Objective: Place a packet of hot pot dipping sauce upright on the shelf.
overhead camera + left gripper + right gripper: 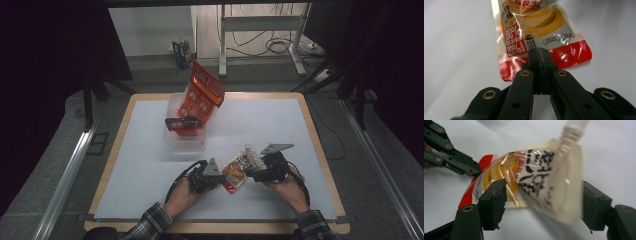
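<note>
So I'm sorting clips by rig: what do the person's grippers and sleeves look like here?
Both the left gripper and right gripper are black, each topped by a grey three-cornered plate, with black cables looping back past the hands. Up close the jaws are black linkage bars with brass-coloured rivets and blocky black pads. The sleeves are dark plaid.

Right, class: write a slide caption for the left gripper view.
Black tongs shut on the red bottom edge of a glossy yellow-and-red spouted pouch.

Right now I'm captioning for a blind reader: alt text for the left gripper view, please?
The left hand-held gripper, shut, pinches the red bottom edge of a spouted snack pouch lying on a white table.
</note>
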Motion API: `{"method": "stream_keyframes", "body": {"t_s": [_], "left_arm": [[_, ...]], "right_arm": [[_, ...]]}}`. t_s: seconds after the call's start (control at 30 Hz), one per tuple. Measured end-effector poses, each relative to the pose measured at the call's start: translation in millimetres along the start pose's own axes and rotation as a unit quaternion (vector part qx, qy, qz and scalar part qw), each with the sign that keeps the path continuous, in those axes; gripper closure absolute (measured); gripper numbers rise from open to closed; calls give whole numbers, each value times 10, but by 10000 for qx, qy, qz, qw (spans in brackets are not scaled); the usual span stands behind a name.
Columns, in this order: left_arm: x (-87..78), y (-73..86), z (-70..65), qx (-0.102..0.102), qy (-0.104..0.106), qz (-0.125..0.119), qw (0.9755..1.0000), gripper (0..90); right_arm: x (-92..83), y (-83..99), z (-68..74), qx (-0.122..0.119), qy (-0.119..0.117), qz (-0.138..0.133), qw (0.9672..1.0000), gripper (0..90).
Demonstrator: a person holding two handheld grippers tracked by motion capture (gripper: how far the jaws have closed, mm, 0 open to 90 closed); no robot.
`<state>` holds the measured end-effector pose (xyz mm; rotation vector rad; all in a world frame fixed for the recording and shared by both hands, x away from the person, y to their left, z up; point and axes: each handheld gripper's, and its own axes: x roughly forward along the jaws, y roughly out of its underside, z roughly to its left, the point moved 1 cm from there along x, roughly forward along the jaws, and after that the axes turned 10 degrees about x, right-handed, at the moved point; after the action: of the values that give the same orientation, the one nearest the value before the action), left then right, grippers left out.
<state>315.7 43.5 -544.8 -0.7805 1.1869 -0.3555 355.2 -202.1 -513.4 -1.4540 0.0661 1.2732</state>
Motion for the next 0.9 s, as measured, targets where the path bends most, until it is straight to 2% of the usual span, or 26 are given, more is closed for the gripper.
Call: {"method": "stream_keyframes", "body": {"t_s": [0.07, 0.1, 0.13, 0.17, 0.23, 0.33, 0.43, 0.53, 0.6, 0.83, 0.9], "left_arm": [[0, 0, 1, -2, 5, 2, 10000, 897], [0, 0, 3, 12, 10, 4, 10000, 897], [-1, 0, 3, 21, 5, 8, 10000, 897], [-1, 0, -1, 11, 4, 12, 10000, 897], [0, -5, -4, 38, -12, 25, 10000, 897], [1, -9, -13, 53, -34, 39, 10000, 898], [-7, -5, -7, 103, -35, 76, 9999, 897], [-14, 5, -2, 80, -37, 58, 9999, 897], [-23, 14, 1, 54, -29, 58, 10000, 897], [-64, 55, 32, -129, 55, 94, 9999, 893], [-61, 64, 21, -413, 58, -46, 9991, 867]], "right_arm": [[64, -32, 22, 11, -79, 152, 9999, 333], [88, -45, 27, 63, -101, 225, 9997, 350], [141, -86, 24, 238, -243, 332, 9989, 376], [141, -86, 24, 238, -243, 332, 9989, 376], [177, -130, 5, 262, -299, 382, 9985, 468], [156, -177, -4, 301, -392, 306, 9983, 658], [84, -224, 20, 286, -547, 130, 9980, 760], [13, -256, 62, 295, -763, 9, 9967, 813], [-35, -281, 81, 380, -1018, -56, 9941, 838], [-102, -387, 170, 485, -1509, -115, 9873, 867], [-113, -432, 225, 395, -1526, -96, 9874, 873]]}}
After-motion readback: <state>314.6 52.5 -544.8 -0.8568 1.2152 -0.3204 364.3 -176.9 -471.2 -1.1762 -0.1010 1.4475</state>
